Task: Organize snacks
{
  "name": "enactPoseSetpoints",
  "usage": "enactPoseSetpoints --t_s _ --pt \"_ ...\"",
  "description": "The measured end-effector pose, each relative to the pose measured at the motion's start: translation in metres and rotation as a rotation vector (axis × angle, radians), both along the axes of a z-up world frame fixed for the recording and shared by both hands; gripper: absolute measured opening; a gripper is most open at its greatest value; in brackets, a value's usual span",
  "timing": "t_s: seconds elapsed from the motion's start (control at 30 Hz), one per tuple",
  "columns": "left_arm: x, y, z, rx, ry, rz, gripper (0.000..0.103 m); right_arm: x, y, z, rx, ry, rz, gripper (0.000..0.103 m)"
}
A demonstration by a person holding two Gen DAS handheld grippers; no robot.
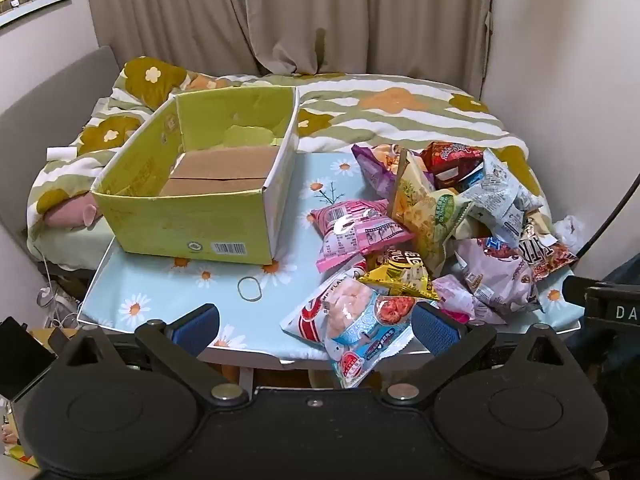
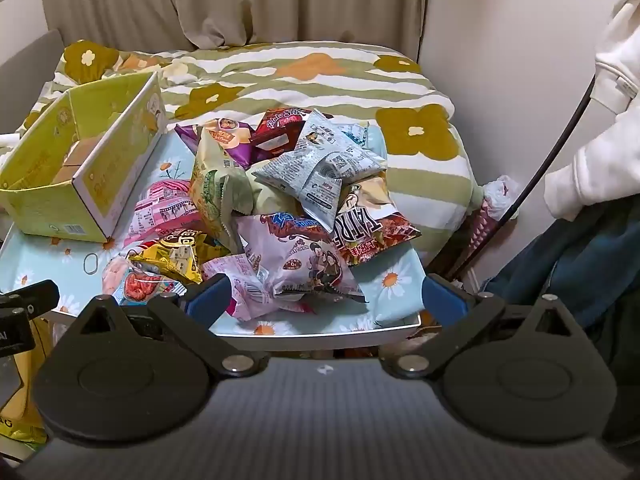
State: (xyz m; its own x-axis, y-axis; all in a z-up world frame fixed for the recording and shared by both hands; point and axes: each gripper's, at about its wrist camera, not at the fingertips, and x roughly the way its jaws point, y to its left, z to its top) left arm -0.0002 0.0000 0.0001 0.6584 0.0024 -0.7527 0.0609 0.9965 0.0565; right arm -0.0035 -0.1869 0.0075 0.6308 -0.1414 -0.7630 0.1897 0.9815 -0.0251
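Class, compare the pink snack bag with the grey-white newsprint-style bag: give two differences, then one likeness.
The pink snack bag lies low on the table at the pile's box side; the grey-white bag sits propped on top of other bags. Pink bears a film-strip print; grey-white bears newspaper-like text. Both are sealed, puffy packets outside the box.

white sleeve (image 2: 600,152), black hand-held gripper (image 2: 326,304), blue pads (image 2: 210,300)

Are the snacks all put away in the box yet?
Not yet. Nothing looks done: the box shows only its bare cardboard bottom. Nothing is in hand either: the left gripper and right gripper are open and empty. Left to do: the whole snack pile on the table.
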Motion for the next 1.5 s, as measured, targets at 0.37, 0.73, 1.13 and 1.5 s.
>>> enactPoseSetpoints --t_s 0.37,0.73,1.13,1.5 --pt "0.007 -0.003 0.0 0.004 0.017 0.011 0.103 0.001 0.002 0.0 -0.008 -0.002 -0.002 0.103" --pt "0.008 0.002 -0.001 0.001 0.006 0.004 0.103 0.004 0.003 -0.004 -0.01 -0.007 -0.004 0.103" --pt "0.01 0.006 -0.003 0.008 0.015 0.001 0.103 0.009 0.007 -0.001 -0.006 -0.001 0.002 0.103" --pt "0.013 0.006 -0.002 0.004 0.019 -0.01 0.103 0.009 0.006 -0.002 -0.012 -0.005 0.006 0.103"
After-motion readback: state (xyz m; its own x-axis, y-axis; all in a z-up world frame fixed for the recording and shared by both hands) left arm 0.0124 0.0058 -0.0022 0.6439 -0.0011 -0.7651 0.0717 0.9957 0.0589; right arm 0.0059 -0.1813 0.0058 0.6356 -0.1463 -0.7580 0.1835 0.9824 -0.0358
